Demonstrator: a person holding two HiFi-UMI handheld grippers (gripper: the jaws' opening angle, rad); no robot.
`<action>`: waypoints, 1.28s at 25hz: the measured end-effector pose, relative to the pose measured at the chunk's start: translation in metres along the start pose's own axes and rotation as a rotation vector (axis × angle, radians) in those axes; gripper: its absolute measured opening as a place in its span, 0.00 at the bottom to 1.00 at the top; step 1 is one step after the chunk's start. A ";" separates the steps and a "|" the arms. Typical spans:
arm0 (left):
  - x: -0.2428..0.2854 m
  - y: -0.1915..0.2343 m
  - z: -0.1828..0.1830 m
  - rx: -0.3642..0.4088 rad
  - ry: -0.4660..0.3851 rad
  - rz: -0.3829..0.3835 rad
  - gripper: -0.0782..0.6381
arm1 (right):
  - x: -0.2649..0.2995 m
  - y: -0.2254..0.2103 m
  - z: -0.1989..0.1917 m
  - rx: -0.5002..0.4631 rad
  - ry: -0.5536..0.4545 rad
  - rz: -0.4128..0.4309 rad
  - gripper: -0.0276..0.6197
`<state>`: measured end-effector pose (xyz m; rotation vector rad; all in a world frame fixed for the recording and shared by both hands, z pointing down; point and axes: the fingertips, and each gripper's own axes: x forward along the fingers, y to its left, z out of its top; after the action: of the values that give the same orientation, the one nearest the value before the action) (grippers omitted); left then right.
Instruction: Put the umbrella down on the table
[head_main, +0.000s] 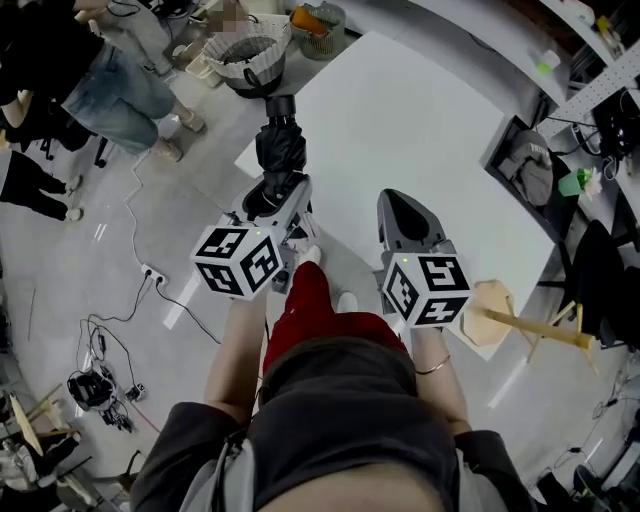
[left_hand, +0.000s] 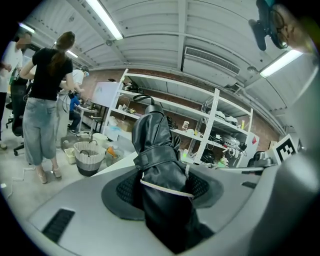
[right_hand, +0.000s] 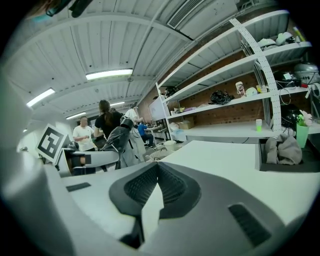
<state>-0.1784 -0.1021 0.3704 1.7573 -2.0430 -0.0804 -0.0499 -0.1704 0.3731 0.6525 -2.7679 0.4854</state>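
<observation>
**Dark top (head_main: 340, 440) at the bottom of the frame, umbrella (head_main: 280, 145) up ahead by the table (head_main: 420, 130) corner**

From where I stand, the person's clothing fills the bottom of the head view, and both bare forearms reach up the frame from it. Each ends in a marker cube.

The left gripper (head_main: 275, 200) does the carrying. In its own view the pads press on either side of the black, strapped-up umbrella, low on the bundle. The jaws stand fairly wide because the folded fabric is thick. The right gripper (head_main: 400, 200) sits just beside it, to the right. Its pads meet at the tips and nothing is between them.

The umbrella's long axis runs away from the left fingers, up the frame. Its far end points toward the basket (head_main: 248, 62) on the floor at the top. In the head view it overlaps the white table's left corner. I cannot tell for sure whether it is over the top or just short of it. The broad bare surface lies to the right and upward of the umbrella, more in front of the empty gripper than the loaded one.

My guess is that the left hand needs to carry it rightward over the tabletop. It would then tip that long axis flat before the jaws let go. If it is dropped at the corner, one end could hang off the edge.
</observation>
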 end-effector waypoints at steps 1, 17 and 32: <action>0.006 0.002 0.002 0.003 0.006 -0.009 0.41 | 0.004 -0.004 0.002 0.005 -0.003 -0.014 0.07; 0.115 0.050 0.024 0.037 0.157 -0.208 0.41 | 0.076 -0.038 0.030 0.089 -0.034 -0.239 0.07; 0.203 0.054 -0.016 0.138 0.374 -0.370 0.41 | 0.100 -0.068 0.011 0.170 0.009 -0.449 0.07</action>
<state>-0.2413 -0.2816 0.4609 2.0381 -1.4779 0.2636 -0.1063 -0.2707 0.4128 1.2642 -2.4748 0.6178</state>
